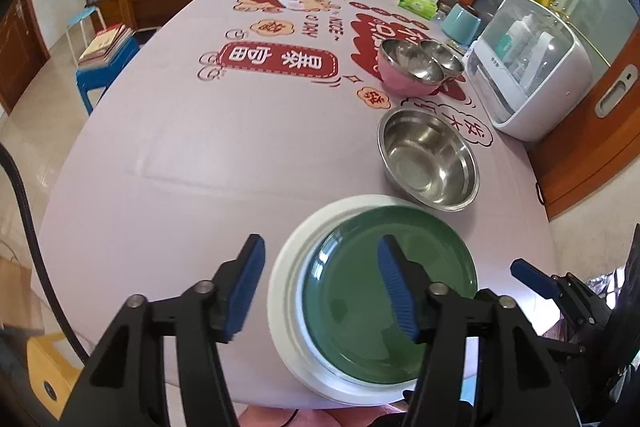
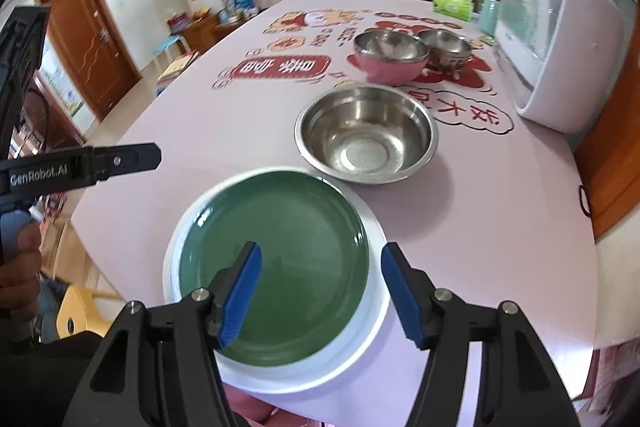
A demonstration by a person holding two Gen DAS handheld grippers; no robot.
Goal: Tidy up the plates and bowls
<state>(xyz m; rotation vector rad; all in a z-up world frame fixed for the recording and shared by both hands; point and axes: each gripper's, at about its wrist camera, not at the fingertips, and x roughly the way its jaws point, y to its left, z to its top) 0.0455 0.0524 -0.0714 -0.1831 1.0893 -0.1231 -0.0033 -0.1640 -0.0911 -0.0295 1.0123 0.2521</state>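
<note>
A green plate (image 1: 344, 307) (image 2: 288, 235) lies on a larger white plate (image 1: 288, 287) (image 2: 320, 379) near the table's front edge. My left gripper (image 1: 320, 251) hangs open above the stack's left rim, touching nothing. Over the right rim my right gripper (image 2: 322, 255) is open too, its pads clear of the plates. Just behind stands an empty steel bowl (image 1: 428, 159) (image 2: 366, 135). Farther back, a pink bowl (image 1: 404, 83) (image 2: 388, 67) has a steel bowl nested in it. A smaller steel bowl (image 1: 444, 55) (image 2: 446, 47) sits beside it.
A white domed appliance (image 1: 532, 79) (image 2: 568, 47) stands at the table's right edge, with a teal container (image 1: 462, 23) and a green tissue pack (image 1: 420, 3) behind it. The pink printed tablecloth (image 1: 180, 167) covers the table. A blue stool with books (image 1: 106, 67) stands off to the left.
</note>
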